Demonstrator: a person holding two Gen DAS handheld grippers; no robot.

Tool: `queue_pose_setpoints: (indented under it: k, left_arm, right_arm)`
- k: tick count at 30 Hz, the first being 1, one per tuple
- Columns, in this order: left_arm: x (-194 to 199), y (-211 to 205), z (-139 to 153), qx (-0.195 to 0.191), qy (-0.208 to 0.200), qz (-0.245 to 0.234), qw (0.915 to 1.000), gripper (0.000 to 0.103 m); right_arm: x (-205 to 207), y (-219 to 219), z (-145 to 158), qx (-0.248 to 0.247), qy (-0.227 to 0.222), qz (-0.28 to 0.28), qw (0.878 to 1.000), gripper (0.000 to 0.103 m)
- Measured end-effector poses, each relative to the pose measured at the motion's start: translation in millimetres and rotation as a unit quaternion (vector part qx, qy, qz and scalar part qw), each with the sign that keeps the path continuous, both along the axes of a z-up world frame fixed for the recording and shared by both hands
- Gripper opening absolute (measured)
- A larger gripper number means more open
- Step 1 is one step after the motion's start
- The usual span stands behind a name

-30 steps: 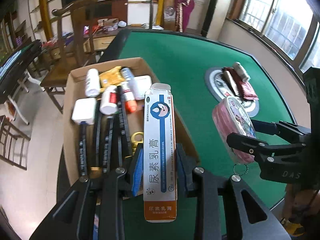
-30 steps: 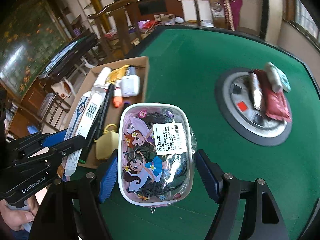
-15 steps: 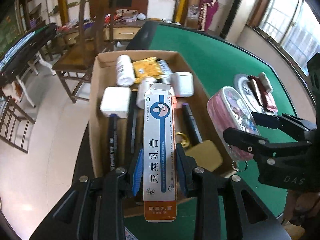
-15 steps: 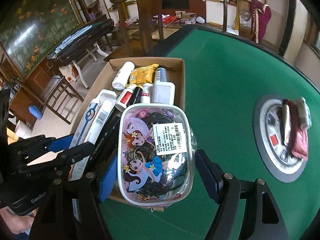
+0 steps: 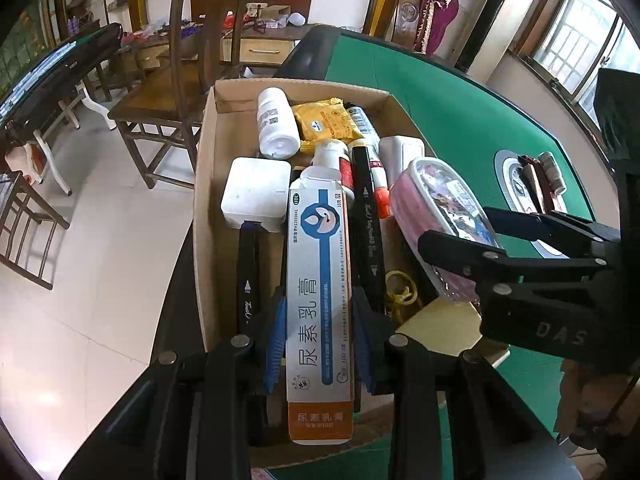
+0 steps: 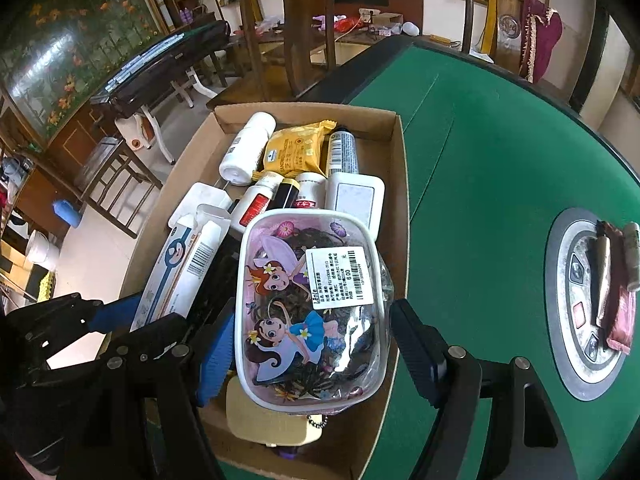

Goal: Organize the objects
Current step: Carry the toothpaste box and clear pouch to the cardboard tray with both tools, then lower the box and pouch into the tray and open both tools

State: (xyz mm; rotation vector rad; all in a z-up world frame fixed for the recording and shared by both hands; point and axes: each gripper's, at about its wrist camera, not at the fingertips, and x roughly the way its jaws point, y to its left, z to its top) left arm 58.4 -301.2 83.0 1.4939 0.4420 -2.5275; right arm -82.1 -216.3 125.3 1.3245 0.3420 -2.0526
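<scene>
A long flat carton (image 5: 319,312) is clamped by the left gripper (image 5: 318,344) above the cardboard box (image 5: 202,184). A glossy rounded clear pouch (image 6: 310,312) is gripped by the right gripper (image 6: 310,350) over the box's near right corner.

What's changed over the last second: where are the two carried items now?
Both hand-held grippers moved from over the green table to above the cardboard box. The left still clamps the ointment carton; the right still holds the cartoon pouch. Nothing released; box contents unchanged.
</scene>
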Motion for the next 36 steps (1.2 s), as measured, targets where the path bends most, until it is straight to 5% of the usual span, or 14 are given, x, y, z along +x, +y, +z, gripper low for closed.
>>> queue_pose_setpoints:
  k: [36]
  left_arm:
    - [-25,-7,-22,0.002,-0.026,0.0,0.9997,0.028]
  right_arm:
    - [-14,-20,-14,0.014,-0.014,0.004,1.0,0.081]
